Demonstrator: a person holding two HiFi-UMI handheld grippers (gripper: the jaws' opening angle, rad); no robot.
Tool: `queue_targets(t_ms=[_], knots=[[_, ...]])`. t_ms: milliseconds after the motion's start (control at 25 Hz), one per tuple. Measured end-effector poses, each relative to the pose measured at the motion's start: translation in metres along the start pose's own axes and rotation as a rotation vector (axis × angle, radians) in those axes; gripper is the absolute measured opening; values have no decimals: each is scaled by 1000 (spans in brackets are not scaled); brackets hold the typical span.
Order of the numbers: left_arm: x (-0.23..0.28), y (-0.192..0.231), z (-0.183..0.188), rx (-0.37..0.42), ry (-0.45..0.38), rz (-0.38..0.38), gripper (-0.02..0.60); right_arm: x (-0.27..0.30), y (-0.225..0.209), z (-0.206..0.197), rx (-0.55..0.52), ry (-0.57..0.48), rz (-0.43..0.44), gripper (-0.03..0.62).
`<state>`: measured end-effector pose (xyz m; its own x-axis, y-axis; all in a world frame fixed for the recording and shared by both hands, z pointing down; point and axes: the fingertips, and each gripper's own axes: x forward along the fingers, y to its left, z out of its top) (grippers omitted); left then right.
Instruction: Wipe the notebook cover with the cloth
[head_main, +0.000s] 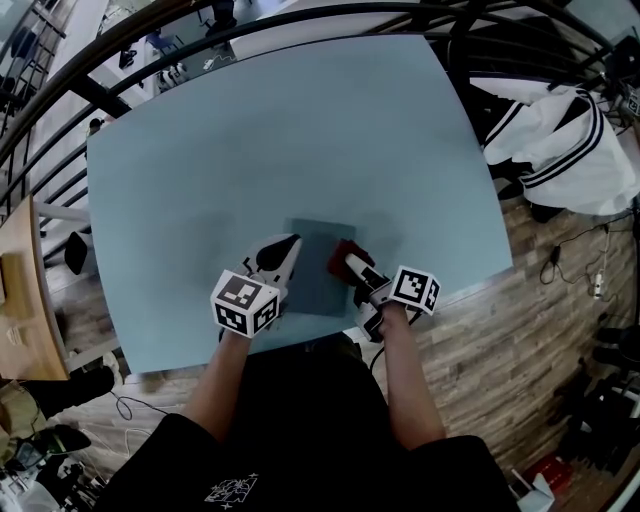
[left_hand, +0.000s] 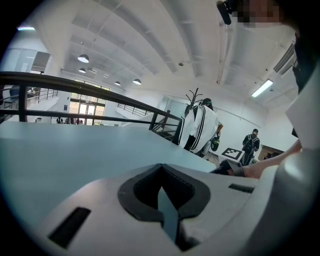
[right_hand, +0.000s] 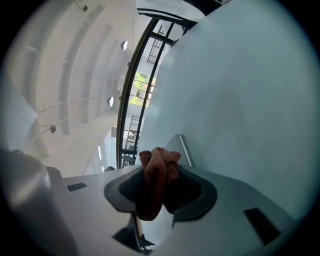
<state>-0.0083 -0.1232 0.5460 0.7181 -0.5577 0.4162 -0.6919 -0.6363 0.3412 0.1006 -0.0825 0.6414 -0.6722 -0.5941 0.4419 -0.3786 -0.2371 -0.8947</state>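
Two sets of fingers, two different jobs. On my right gripper (right_hand: 159, 172) the fingers (right_hand: 196, 192) are clamped on the cloth (right_hand: 156, 182), a red-brown wad bunched between the pads with a knob of it poking past the tips. My left gripper (left_hand: 161, 189) has its own pair drawn together on nothing, with only a thin slit between them.

From the head view, the cloth sits at the right edge of the notebook (head_main: 315, 270), and my left tips lie at its left edge, near the far corner. I cannot tell whether they press on the cover or only rest beside it.

That is my first worry. If the left side is not bearing down, a wiping stroke will likely drag the whole notebook along instead of rubbing it. The surface (head_main: 250, 150) looks smooth and offers little hold.

My second worry is the cloth. It is pinched as a lump, so a hard stroke could tug it loose, or bare fingertips might scrape the cover.

The notebook also lies close to the near edge, so a stroke pulled toward me could push it off onto the floor (head_main: 480, 330).
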Motion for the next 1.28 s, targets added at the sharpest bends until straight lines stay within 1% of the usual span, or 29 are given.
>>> queue_targets(t_ms=[640,840,1080,1280], knots=[[-25,23,-6,-20,-7,63,-9,58,36,-52,-64,145,48,143],[-36,32,-8,-25,-10,78,-9,73,41,-70,-79,183,44,143],[-42,37,-10,-27,-14,90,-9,80,40,-74,-70,191,39,143],[-47,42,-15,-33,-11,96,-9,86,31,-81,-87,206,0,143]])
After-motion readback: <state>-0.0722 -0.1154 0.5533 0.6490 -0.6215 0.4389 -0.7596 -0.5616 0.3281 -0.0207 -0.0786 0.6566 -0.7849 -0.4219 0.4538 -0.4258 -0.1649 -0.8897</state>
